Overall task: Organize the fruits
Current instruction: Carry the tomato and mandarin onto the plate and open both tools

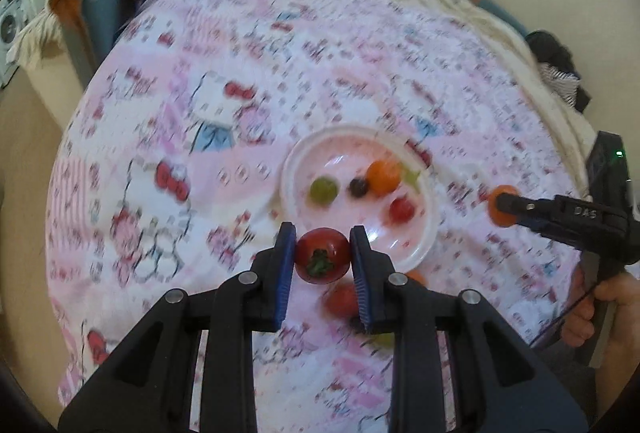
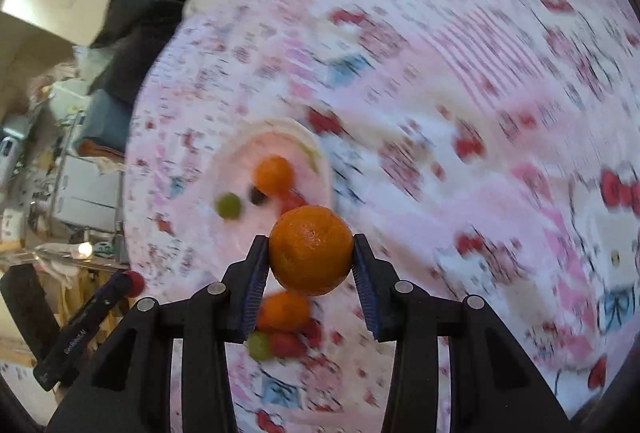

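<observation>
Both grippers are loaded, mid-carry. Left gripper [image 1: 322, 257] is closed on a tomato [image 1: 322, 255], its green calyx facing the camera, held just at the near rim of the white bowl [image 1: 289, 189]. Right gripper [image 2: 311, 253] is clamped on an orange [image 2: 311, 249]; in the left wrist view it comes in from the right, still apart from the bowl.

That bowl sits on a pink cartoon-print cloth [image 1: 224, 81], and whether a tabletop or a bed lies under it I cannot tell. Already in the bowl are a green grape [image 1: 323, 189], a dark grape [image 1: 359, 187], a small orange [image 1: 383, 176] and a small red fruit [image 1: 401, 209]. Loose fruit waits on the cloth below the grippers: in the right wrist view another orange [image 2: 283, 311], a green grape [image 2: 259, 345] and red pieces [image 2: 286, 344].

By my reading, the step in hand is delivery: each fruit is being brought to the bowl. Both views are smeared, which suggests quick motion. Next, the tomato needs to travel a little forward past the rim, get low over a bare patch, then be released so it does not bounce or knock the others. The orange should follow from the right, and the two grippers must not crowd each other over the bowl.
</observation>
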A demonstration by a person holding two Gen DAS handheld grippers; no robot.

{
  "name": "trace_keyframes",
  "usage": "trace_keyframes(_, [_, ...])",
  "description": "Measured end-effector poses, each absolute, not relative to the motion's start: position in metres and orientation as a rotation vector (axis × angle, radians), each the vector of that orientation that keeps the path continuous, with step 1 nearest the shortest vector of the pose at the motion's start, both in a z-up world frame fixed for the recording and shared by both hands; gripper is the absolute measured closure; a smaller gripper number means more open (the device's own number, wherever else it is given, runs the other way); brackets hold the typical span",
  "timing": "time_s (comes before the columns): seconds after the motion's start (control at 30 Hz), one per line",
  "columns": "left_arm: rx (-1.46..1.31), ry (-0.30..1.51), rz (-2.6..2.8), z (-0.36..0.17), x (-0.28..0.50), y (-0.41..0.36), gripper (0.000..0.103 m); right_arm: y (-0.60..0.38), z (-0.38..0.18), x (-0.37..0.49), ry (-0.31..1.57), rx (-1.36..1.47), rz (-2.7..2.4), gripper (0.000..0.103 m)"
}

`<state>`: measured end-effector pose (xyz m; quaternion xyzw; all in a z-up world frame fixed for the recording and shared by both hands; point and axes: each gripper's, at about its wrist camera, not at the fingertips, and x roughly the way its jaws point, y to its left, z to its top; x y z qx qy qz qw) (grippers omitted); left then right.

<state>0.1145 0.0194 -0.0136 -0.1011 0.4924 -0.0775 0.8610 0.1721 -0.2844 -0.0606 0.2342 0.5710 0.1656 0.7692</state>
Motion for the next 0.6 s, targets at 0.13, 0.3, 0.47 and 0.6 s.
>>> trace_keyframes(0.13, [-0.208,1.037,-0.192,-0.013,0.132,0.011,0.08,-0.269,-0.047,0.19,1.206,0.498,0.419,0.06])
trace_keyframes(0.3, [-0.239,1.079,-0.22,-0.027,0.157,0.005,0.079,-0.252,-0.053,0.216,1.22,0.476,0.439,0.06])
trace_keyframes(0.47, [-0.274,1.124,-0.194,-0.046,0.188,0.01,0.079,-0.244,-0.074,0.237,1.267,0.475,0.436,0.06])
trace_keyframes(0.6, [-0.269,1.146,-0.18,-0.063,0.214,0.008,0.079,-0.24,-0.087,0.249,1.3,0.474,0.435,0.06])
